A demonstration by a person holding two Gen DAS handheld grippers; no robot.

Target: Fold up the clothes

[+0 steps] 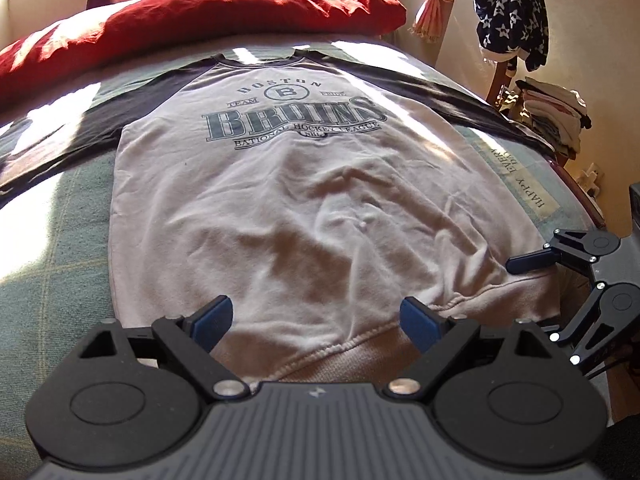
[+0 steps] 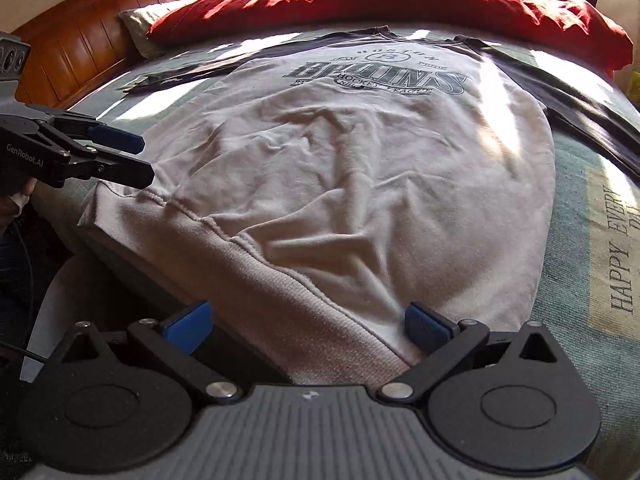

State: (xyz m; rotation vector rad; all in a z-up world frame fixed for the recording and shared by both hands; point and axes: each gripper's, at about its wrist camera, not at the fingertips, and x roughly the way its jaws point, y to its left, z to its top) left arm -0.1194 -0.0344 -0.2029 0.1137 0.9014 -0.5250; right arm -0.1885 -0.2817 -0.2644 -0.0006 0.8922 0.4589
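Left wrist view: sweatshirt (image 1: 304,200) lies flat, print up, on the bed (image 1: 52,280). Left gripper (image 1: 318,318) and right gripper (image 2: 310,328) hover released over the near hem. Advise pinching both hem corners evenly before lifting.

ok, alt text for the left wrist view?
A grey sweatshirt with dark sleeves and a Boston Bruins print lies flat, front up, on a green bedspread, hem nearest the camera. The left tool hangs open over the hem; the right tool shows at the right edge. A red blanket lies beyond the collar.
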